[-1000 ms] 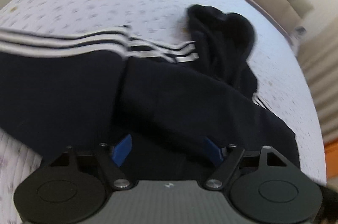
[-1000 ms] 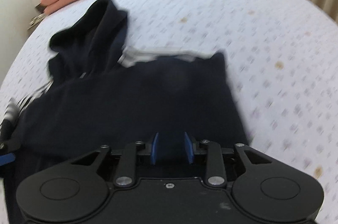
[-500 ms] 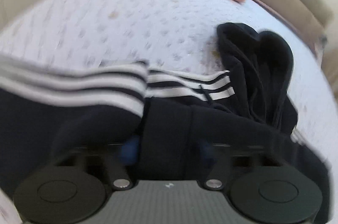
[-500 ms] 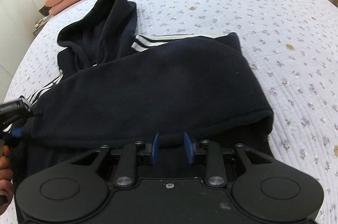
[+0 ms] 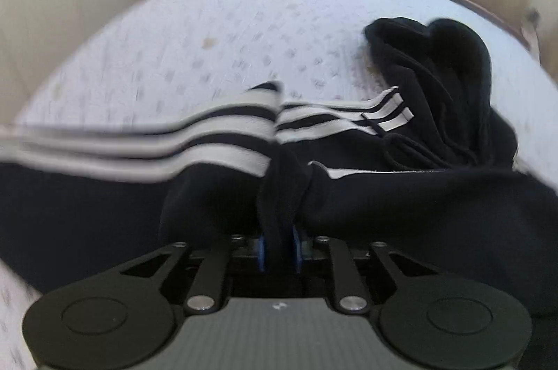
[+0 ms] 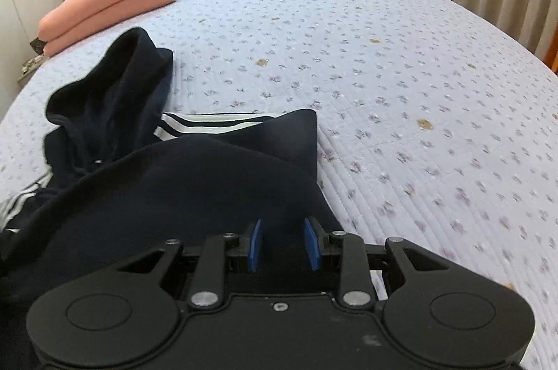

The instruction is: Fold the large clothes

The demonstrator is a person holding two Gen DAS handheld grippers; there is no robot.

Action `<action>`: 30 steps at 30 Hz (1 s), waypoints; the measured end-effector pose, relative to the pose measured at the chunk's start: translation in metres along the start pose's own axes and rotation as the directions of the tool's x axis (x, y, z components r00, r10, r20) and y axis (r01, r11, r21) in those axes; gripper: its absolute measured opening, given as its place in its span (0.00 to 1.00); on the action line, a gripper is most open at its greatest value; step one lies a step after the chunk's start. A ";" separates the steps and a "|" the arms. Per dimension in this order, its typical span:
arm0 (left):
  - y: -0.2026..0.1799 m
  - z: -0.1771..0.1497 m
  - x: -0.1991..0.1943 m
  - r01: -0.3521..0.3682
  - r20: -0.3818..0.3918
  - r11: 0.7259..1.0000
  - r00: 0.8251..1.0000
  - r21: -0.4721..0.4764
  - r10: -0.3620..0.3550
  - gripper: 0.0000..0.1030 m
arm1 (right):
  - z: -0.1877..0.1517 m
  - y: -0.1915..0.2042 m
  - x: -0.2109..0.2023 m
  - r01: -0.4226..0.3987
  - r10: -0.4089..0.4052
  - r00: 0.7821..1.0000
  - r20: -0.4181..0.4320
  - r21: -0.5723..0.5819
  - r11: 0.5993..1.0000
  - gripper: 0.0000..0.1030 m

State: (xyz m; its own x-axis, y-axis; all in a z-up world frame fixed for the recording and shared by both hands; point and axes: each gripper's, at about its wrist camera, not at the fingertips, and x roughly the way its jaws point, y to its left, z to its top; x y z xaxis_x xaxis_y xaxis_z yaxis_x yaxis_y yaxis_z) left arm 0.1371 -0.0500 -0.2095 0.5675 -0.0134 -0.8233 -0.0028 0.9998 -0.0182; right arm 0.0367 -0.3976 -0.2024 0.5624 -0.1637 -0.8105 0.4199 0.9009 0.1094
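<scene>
On the lilac floral quilted bed (image 6: 401,91) lies the navy white-striped hoodie (image 6: 195,181). Left gripper (image 5: 279,246) clamps bunched fabric; right gripper (image 6: 282,242), apparently unclamped, rests there. A thin pinch may slip, collapsing the fold.

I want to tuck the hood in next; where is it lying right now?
In the right wrist view the hood lies on the bedspread at upper left, beyond the dark hoodie's striped shoulder and short of the folded pink blanket.

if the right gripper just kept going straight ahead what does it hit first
Most likely the navy hoodie: the right gripper has dark fabric between and just ahead of its blue pads. Beyond it lies the floral bedspread; depth is hard to judge.
</scene>
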 end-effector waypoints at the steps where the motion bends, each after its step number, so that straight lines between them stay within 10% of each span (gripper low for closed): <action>1: -0.007 0.003 0.000 -0.025 0.004 0.999 1.000 0.048 0.025 0.21 | 0.002 0.003 0.013 0.013 -0.014 0.999 -0.029 -0.034 0.999 0.34; 9: -0.002 0.004 -0.017 -0.010 0.050 1.000 0.999 -0.008 0.011 0.20 | 0.047 0.040 0.008 0.012 0.008 0.993 0.119 -0.166 0.986 0.30; 14: 0.010 0.000 -0.038 0.036 0.059 0.999 0.998 -0.021 -0.035 0.22 | 0.019 0.066 0.078 -0.023 -0.008 0.993 -0.119 -0.258 0.966 0.31; 21: 0.082 -0.001 -0.090 0.017 0.085 0.983 0.996 -0.182 -0.002 0.58 | 0.021 0.077 0.050 0.008 -0.016 1.000 -0.024 -0.301 0.954 0.30; 22: 0.098 0.000 -0.094 -0.016 0.090 0.977 0.995 -0.210 0.036 0.58 | 0.020 0.080 0.040 -0.005 0.004 1.000 -0.005 -0.310 0.951 0.42; 25: 0.151 0.004 -0.094 -0.156 0.076 0.941 0.980 -0.300 0.186 0.58 | 0.003 0.097 0.019 -0.096 0.098 0.995 -0.009 -0.345 0.934 0.53; 30: 0.258 -0.001 -0.082 -0.260 0.008 0.789 0.948 -0.556 0.319 0.60 | -0.033 0.140 0.003 -0.136 0.154 0.988 0.000 -0.476 0.869 0.53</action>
State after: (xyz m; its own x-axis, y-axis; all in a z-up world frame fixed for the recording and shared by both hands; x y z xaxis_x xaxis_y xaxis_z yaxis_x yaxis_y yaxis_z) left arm 0.0894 0.2091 -0.1474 0.5439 0.3060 -0.7813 -0.6076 0.7858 -0.1152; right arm 0.0737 -0.2584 -0.2087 0.6203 -0.0226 -0.7840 -0.0510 0.9963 -0.0691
